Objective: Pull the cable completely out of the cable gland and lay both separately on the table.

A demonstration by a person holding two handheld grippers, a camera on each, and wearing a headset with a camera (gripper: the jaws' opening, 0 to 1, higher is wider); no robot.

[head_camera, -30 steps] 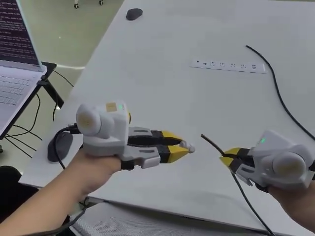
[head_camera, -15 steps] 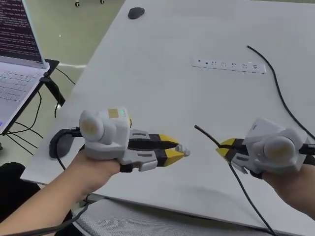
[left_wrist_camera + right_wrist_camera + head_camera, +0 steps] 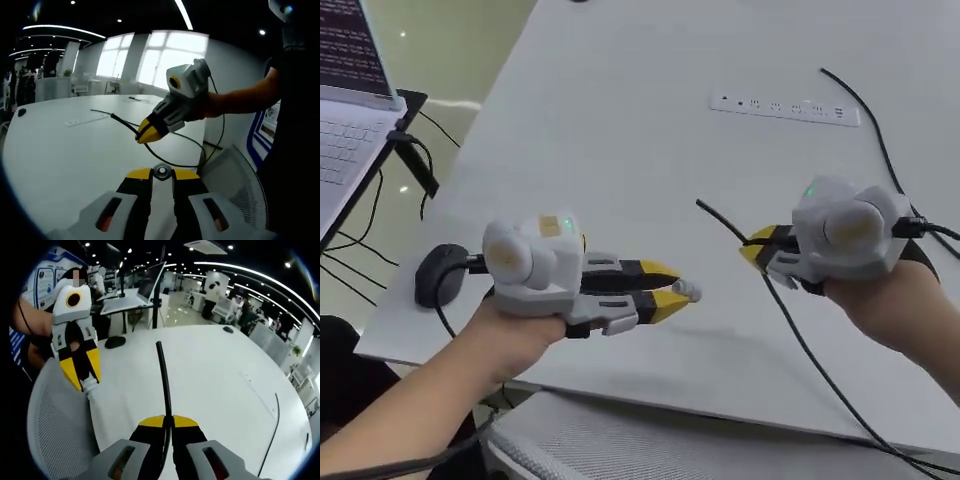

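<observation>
Black cable (image 3: 162, 375), floppy we judge, is clamped near its end by our right gripper (image 3: 752, 247) at three o'clock; left gripper (image 3: 672, 290) pinches the small, light gland (image 3: 162, 172).

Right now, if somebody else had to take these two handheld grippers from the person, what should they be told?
Left gripper: shut on the small cable gland, held in the air over the near edge of the table.
Right gripper: shut on the black cable, whose free end pokes out past the jaws while the rest trails off toward the person.
Done: the cable is fully out of the gland, with a clear gap between the two.
Left: lower each gripper, lay the gland and the cable apart on the table, then open the jaws.
</observation>
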